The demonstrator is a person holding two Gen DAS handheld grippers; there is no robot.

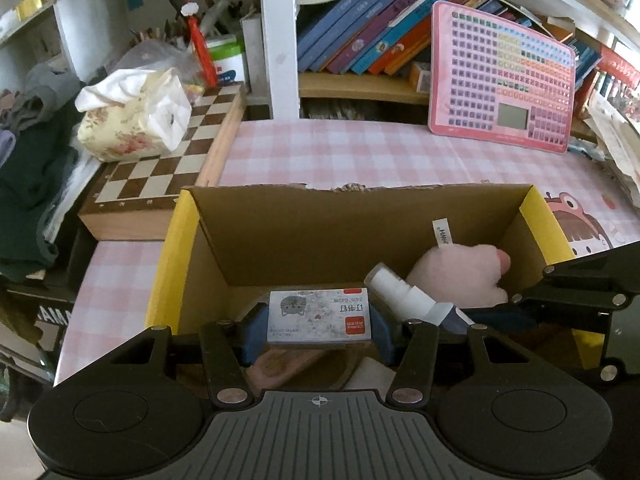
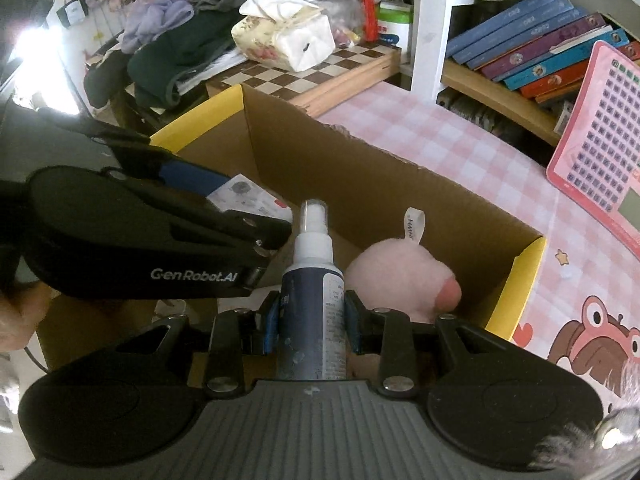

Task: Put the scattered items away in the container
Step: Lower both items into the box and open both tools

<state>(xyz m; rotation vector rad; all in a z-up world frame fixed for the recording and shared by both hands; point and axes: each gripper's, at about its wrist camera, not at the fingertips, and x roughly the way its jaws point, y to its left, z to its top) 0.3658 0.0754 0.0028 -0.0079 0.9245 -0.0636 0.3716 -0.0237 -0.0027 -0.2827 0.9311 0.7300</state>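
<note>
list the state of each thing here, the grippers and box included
left gripper: shut on the staple box, over the cardboard box
staple box: held flat, label up
right gripper: shut on the spray bottle, over the cardboard box
spray bottle: held, clear cap on
cardboard box: open at the top
pink plush toy: lying inside the cardboard box
tissue pack: open, tissue sticking out, on the chessboard

Left gripper (image 1: 320, 330): jaws clamped on staple box (image 1: 319, 317), over cardboard box (image 1: 280, 240).
Inside box: pink plush (image 1: 460, 276), spray bottle (image 1: 404, 294).
</note>
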